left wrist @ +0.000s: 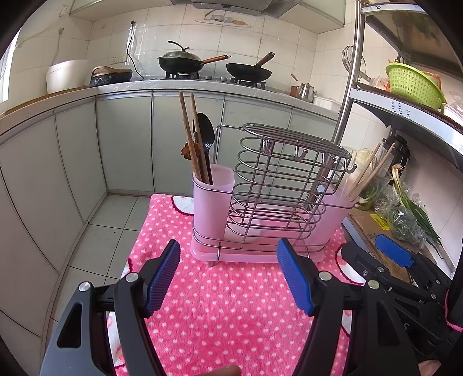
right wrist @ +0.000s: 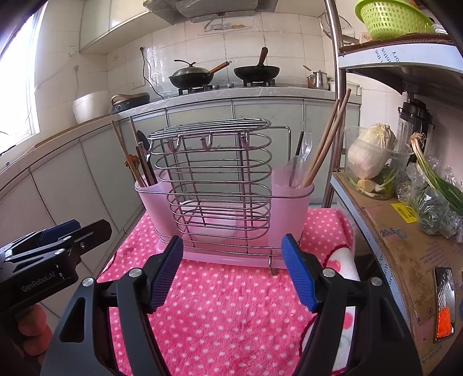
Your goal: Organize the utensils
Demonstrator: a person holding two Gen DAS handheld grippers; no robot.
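A pink utensil holder with a wire rack (left wrist: 269, 199) (right wrist: 220, 191) stands on a pink dotted towel (left wrist: 225, 303) (right wrist: 225, 303). Its left cup (left wrist: 212, 188) (right wrist: 153, 193) holds brown chopsticks (left wrist: 192, 138) (right wrist: 127, 153) and a black spoon (left wrist: 206, 136). Its right cup (right wrist: 289, 196) holds chopsticks (right wrist: 327, 141) (left wrist: 367, 173) and clear plastic cutlery (right wrist: 298, 167). My left gripper (left wrist: 228, 260) is open and empty in front of the holder. My right gripper (right wrist: 233, 254) is open and empty, also just in front of it. Each gripper shows at the edge of the other's view.
A metal shelf on the right holds a cardboard box (right wrist: 405, 251), cabbage in a tub (right wrist: 373, 156), greens (right wrist: 434, 202) and a green colander (right wrist: 390, 17). Kitchen counter with woks (right wrist: 191, 76) lies behind. Tiled floor (left wrist: 110, 225) drops off left of the towel.
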